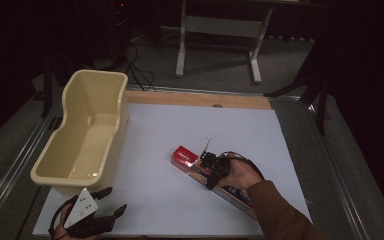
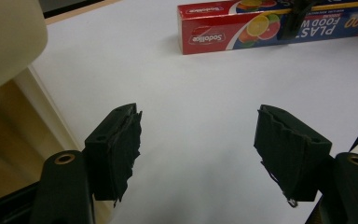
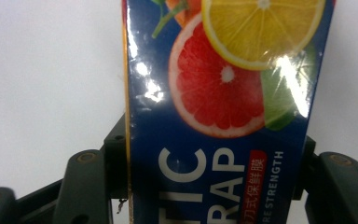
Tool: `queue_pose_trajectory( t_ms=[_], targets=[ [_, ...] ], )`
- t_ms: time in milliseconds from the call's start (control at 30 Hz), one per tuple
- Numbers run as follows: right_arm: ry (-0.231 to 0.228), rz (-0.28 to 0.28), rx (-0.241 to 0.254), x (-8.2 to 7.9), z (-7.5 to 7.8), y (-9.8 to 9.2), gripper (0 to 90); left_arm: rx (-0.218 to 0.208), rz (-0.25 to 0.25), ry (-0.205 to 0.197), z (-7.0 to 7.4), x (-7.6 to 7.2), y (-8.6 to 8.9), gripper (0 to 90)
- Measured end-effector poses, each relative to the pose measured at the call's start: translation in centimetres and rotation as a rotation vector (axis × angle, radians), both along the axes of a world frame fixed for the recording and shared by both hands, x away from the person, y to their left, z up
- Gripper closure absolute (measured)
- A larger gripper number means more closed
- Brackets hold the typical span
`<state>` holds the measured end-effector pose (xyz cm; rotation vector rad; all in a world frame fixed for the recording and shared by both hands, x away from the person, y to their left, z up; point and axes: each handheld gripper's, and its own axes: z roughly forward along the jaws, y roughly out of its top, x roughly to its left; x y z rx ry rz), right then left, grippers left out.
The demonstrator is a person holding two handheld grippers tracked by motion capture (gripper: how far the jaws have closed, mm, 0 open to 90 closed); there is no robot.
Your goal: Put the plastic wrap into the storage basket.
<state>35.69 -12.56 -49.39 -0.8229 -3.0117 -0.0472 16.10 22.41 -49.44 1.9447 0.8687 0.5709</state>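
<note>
A long plastic wrap box [image 1: 185,157], red at its far end and blue with citrus pictures, lies flat on the white board [image 1: 180,125] right of centre. My right gripper [image 1: 207,167] straddles it from above. In the right gripper view the box [image 3: 219,107] sits between both jaws, which press its two long sides. My left gripper [image 1: 115,200] rests open at the board's near left corner with nothing between its fingers. In the left gripper view its jaws [image 2: 198,140] stand wide apart over bare board, with the box [image 2: 242,30] far ahead.
A cream plastic tub [image 1: 87,130] stands along the board's left edge, just beyond my left gripper; its rounded corner [image 2: 4,42] shows at top left of the left gripper view. A wooden strip [image 1: 195,99] borders the far edge. A desk frame [image 1: 220,30] stands on the floor behind.
</note>
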Motion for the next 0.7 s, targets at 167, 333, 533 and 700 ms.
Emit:
queue_pose_trajectory(
  t_ms=[167,333,533,700],
  targets=[
    [0.069,-0.046,0.011,0.52,0.14,0.08,40.1,-0.001,-0.001,-0.001,0.02,-0.04,0.10,30.9],
    [0.142,-0.138,0.046,0.46,0.20,0.30,40.2,-0.002,-0.002,-0.001,0.00,0.00,0.04,30.9],
    [0.173,-0.215,0.089,0.64,0.29,0.37,40.3,-0.001,-0.001,-0.002,0.02,-0.01,0.05,31.1],
    [0.164,-0.295,0.168,1.03,0.94,0.19,40.3,-0.002,0.000,-0.002,0.01,0.01,0.09,31.1]
  ],
)
